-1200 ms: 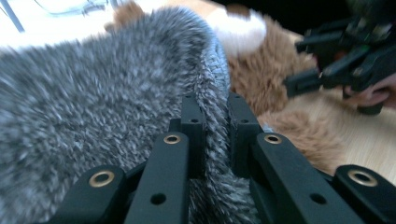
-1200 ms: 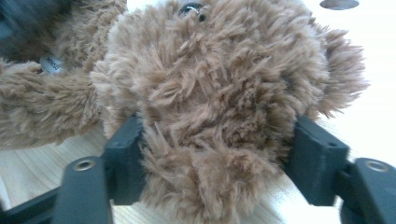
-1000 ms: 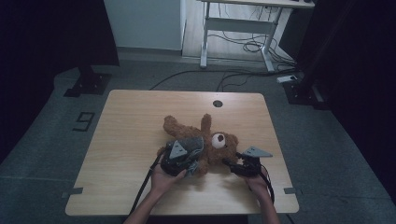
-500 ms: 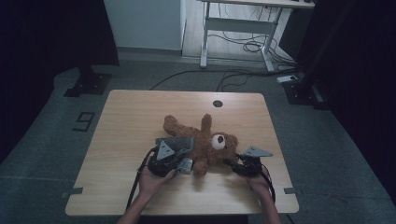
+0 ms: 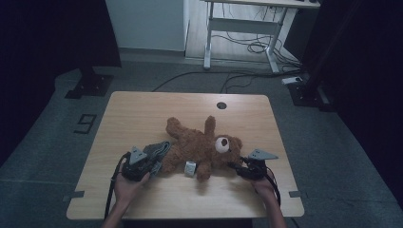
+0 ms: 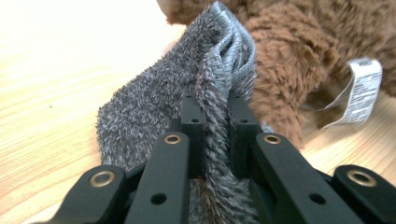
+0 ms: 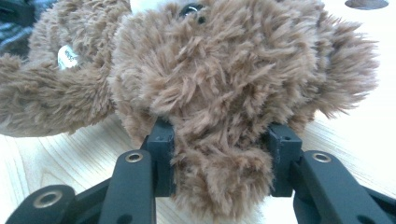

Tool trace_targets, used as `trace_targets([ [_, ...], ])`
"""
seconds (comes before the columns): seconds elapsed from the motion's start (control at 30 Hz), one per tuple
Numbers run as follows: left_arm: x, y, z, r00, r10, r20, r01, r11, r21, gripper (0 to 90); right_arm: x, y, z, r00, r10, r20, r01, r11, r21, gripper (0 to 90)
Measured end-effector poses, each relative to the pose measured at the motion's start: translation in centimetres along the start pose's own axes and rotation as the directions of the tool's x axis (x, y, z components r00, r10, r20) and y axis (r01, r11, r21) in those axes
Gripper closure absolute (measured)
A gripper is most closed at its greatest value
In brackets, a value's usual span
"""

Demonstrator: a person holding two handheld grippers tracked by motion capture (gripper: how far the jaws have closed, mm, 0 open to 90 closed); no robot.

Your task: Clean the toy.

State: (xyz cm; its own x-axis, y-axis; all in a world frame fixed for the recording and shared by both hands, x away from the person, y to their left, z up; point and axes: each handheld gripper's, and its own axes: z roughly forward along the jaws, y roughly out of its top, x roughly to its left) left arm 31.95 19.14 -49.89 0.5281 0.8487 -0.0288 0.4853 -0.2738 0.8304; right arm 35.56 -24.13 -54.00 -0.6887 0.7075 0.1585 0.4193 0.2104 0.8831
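A brown plush bear (image 5: 204, 145) lies on its back across the bench (image 5: 142, 109), limbs spread, head toward the right edge, a white tag (image 5: 190, 168) at its side. A grey fuzzy sock (image 5: 154, 152) lies bunched against its left side.

Setting was a lab recording bay: a lone wooden table (image 5: 142, 114) on grey floor (image 5: 52, 142), dark curtains (image 5: 47, 33) at both sides, stand bases (image 5: 90, 85), loose cables (image 5: 247, 47) under a white desk frame (image 5: 237, 23) behind.
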Motion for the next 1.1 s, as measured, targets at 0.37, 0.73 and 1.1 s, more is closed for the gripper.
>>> trace_targets([
  [0.37, -7.9, 6.3, 1.6, 0.9787, 0.128, 0.161, -0.114, 0.9891, -0.093, 80.3, 0.0, 0.0, 0.0, 1.0000, 0.003, -0.003, -0.003, 1.000, -0.001, 55.5],
  [0.73, -10.9, 5.3, 7.0, 0.9651, 0.170, 0.199, -0.177, 0.9841, 0.016, 80.6, -0.1, -0.1, -0.1, 0.9999, 0.005, -0.013, -0.005, 1.000, -0.006, 56.1],
  [1.1, -7.3, 3.3, 3.9, 0.9801, 0.137, 0.144, -0.141, 0.9898, 0.021, 80.2, -0.5, -0.3, 0.0, 0.9987, 0.021, -0.047, -0.022, 1.000, -0.020, 56.5],
])
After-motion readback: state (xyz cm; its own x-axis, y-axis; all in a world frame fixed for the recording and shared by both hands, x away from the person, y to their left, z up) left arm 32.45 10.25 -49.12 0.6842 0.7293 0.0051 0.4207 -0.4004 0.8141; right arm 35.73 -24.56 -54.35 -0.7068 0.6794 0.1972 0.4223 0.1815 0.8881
